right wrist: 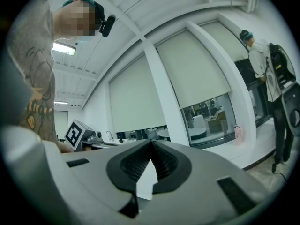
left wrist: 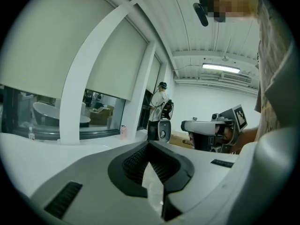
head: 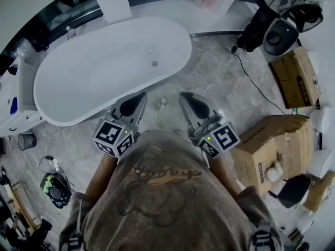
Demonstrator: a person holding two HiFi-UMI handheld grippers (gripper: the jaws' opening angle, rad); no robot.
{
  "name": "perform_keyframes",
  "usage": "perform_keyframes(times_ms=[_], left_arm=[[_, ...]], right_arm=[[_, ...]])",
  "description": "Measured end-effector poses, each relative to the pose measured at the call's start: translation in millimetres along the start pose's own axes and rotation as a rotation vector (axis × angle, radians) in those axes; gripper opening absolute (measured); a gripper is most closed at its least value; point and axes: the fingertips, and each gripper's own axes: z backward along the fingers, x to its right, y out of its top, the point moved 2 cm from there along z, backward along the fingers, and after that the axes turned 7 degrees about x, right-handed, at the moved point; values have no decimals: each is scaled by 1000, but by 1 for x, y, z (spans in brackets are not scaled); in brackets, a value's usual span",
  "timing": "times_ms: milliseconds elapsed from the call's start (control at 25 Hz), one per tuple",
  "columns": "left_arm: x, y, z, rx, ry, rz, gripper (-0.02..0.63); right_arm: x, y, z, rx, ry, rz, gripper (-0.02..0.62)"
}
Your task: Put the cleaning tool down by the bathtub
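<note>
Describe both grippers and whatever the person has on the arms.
Both the left gripper and the right gripper are light grey, tapering shells with black ribbed pads inside the jaws. Each carries a cube with black-and-white square markers; a small green light glows on the right one. No cables show. The person wears a grey-brown printed T-shirt with short sleeves.

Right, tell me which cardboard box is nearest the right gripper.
The large box beside the right gripper, with a white round object on it. The flatter box lies farther up by the black machine; a third box sits at lower right.
</note>
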Motion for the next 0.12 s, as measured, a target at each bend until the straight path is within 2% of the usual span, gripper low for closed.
perform_keyframes(times_ms=[120], left_arm=[[2, -1, 4, -1, 6, -1, 2]], right_arm=[[-3, 1, 1, 6, 0, -5, -2]])
